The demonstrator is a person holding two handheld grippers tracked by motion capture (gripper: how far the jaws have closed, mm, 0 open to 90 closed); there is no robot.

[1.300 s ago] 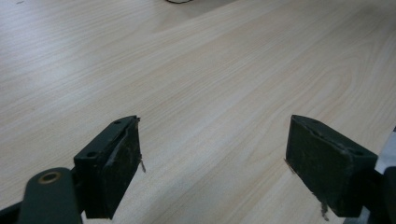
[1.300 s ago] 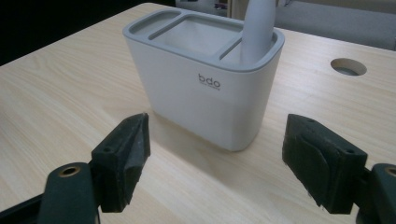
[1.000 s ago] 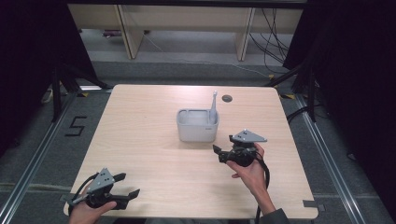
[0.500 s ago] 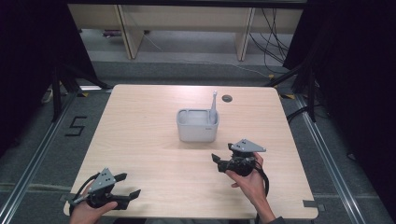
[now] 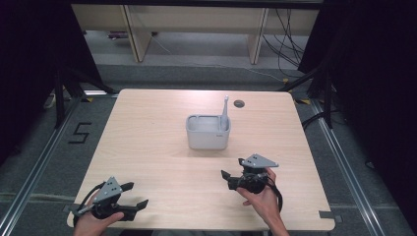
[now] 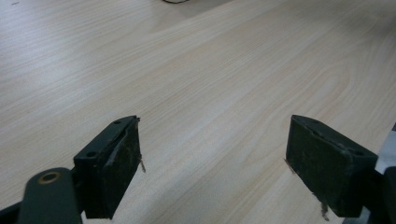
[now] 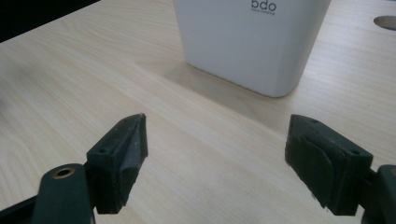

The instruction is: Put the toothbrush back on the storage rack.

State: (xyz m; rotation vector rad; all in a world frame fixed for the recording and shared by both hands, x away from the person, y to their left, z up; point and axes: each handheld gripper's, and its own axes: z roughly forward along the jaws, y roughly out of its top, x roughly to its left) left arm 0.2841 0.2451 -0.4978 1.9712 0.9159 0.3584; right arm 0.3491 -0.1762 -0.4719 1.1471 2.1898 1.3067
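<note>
A white rectangular container (image 5: 207, 132) stands at the middle of the wooden table (image 5: 147, 128), with a thin white handle (image 5: 224, 110) sticking up from its right corner. My right gripper (image 5: 232, 167) sits below and to the right of it, a short gap away, open and holding nothing. In the right gripper view the container (image 7: 252, 42) stands just past the open gripper (image 7: 215, 158), printed "bdo". My left gripper (image 5: 134, 194) rests at the table's near left corner, open. The left gripper view has bare wood between the spread jaws of that gripper (image 6: 212, 158).
A dark round cable hole (image 5: 239, 103) lies in the tabletop behind the container, also seen as a cable hole (image 7: 385, 22) at the top right of the right gripper view. Shelving and cables stand beyond the far edge. Dark curtains flank the table.
My right gripper has drawn back from the container toward the near edge, still open. The left gripper has stayed put.
</note>
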